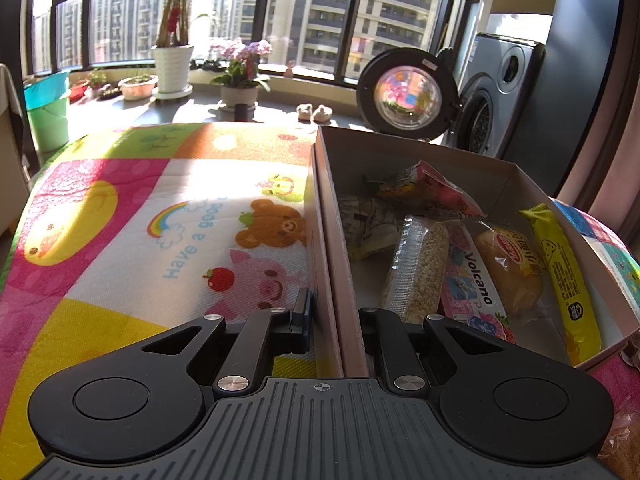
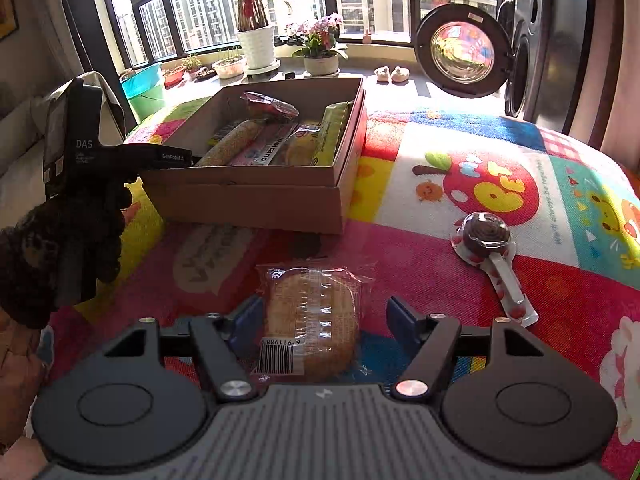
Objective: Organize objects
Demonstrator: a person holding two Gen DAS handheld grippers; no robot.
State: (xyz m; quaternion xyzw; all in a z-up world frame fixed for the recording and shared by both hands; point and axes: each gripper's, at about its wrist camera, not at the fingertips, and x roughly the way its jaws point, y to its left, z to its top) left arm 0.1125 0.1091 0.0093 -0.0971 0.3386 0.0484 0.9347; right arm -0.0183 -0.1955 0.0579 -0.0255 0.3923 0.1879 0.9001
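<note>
An open cardboard box (image 1: 400, 144) stands on a colourful play mat (image 1: 120, 240). It holds several snacks: a rice bar (image 1: 420, 272), a pink Volcano pack (image 1: 474, 280), a wrapped bun (image 1: 514, 268) and a yellow bar (image 1: 564, 276). My left gripper (image 1: 334, 314) is shut on the box's left wall, one finger outside and one inside. In the right wrist view the box (image 2: 240, 204) sits ahead, and a clear-wrapped round cake (image 2: 312, 316) lies on the mat between my right gripper's (image 2: 324, 320) open fingers. A wrapped lollipop (image 2: 486, 236) lies to the right.
A gloved hand (image 2: 76, 236) holds the left gripper beside the box. Behind the mat a washing machine (image 2: 532, 48) stands with its round door (image 2: 462, 50) swung open. Potted plants (image 2: 256, 44) and a green bucket (image 2: 146, 88) line the window sill.
</note>
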